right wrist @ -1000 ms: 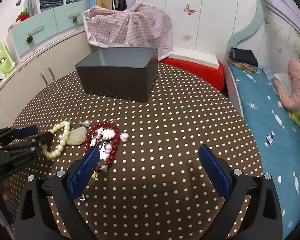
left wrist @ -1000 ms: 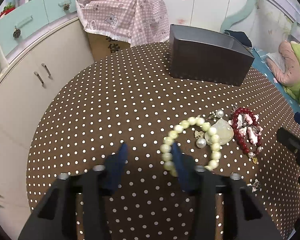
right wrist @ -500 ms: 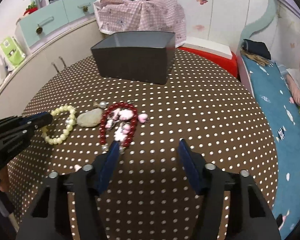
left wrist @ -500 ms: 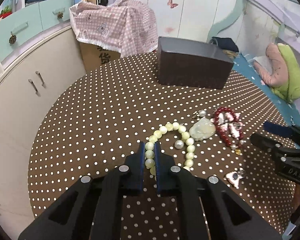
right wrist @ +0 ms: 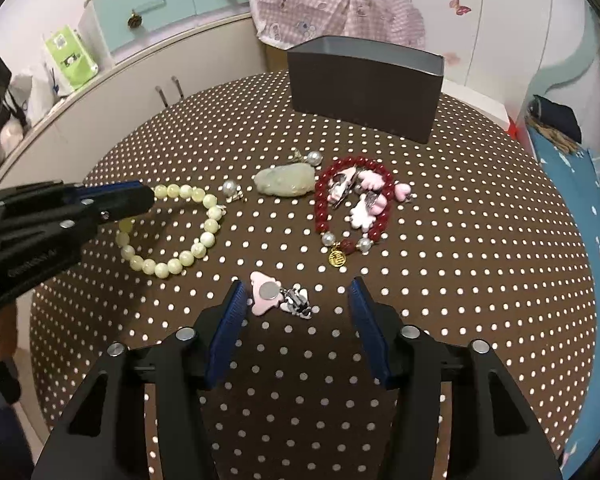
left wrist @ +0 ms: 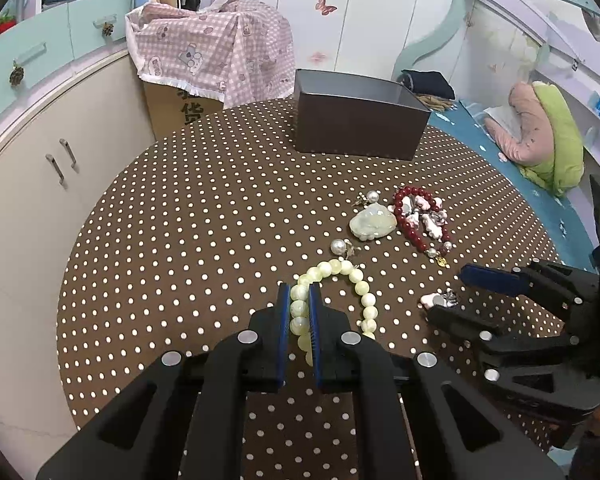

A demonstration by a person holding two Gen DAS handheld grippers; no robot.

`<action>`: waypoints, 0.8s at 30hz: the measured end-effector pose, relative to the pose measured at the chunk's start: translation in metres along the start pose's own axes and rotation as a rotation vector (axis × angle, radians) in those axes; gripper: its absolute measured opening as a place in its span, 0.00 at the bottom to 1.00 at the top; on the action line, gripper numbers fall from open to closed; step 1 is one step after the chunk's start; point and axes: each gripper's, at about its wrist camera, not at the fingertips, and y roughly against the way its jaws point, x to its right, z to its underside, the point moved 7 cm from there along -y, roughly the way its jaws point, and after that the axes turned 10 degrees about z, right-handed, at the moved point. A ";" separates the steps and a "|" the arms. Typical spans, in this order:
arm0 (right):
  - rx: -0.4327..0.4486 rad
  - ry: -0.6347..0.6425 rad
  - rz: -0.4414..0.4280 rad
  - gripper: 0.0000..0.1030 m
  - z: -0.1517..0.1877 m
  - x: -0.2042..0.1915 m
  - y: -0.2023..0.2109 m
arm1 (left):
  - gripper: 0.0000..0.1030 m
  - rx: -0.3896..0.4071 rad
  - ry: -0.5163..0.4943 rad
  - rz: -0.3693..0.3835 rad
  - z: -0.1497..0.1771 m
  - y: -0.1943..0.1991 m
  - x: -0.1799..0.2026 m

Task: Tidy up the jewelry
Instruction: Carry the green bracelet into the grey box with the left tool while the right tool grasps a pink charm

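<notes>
Since a second ago, the left gripper (left wrist: 299, 304) has closed and is now squeezing the pale green bead bracelet (left wrist: 352, 280) lying on the dotted table (left wrist: 204, 232). Its far side has slid away from the jade stone (left wrist: 372, 220). The right gripper (right wrist: 296, 300) is staying wide open around the pink clip (right wrist: 266, 295), not touching it. The dark box (right wrist: 364, 88) is sitting far behind.

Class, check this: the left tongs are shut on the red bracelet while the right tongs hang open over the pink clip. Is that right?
Not quite. The left tongs are shut on the pale green bracelet, as the left wrist view shows; the red bracelet lies untouched. The right tongs do hang open over the pink clip.
</notes>
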 end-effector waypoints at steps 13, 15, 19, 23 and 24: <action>0.030 -0.025 -0.012 0.23 -0.003 0.006 0.002 | 0.08 0.041 -0.005 0.076 -0.014 0.012 0.018; 0.041 -0.030 -0.020 0.23 -0.007 0.009 0.008 | 0.08 0.054 -0.007 0.102 -0.020 0.016 0.022; 0.090 -0.051 -0.043 0.23 -0.027 0.022 0.022 | 0.08 0.100 -0.041 0.115 -0.041 0.026 0.032; 0.146 -0.084 -0.048 0.23 -0.055 0.042 0.034 | 0.08 0.156 -0.086 0.136 -0.074 0.041 0.042; 0.159 -0.090 -0.047 0.23 -0.063 0.045 0.036 | 0.08 0.172 -0.098 0.135 -0.083 0.044 0.044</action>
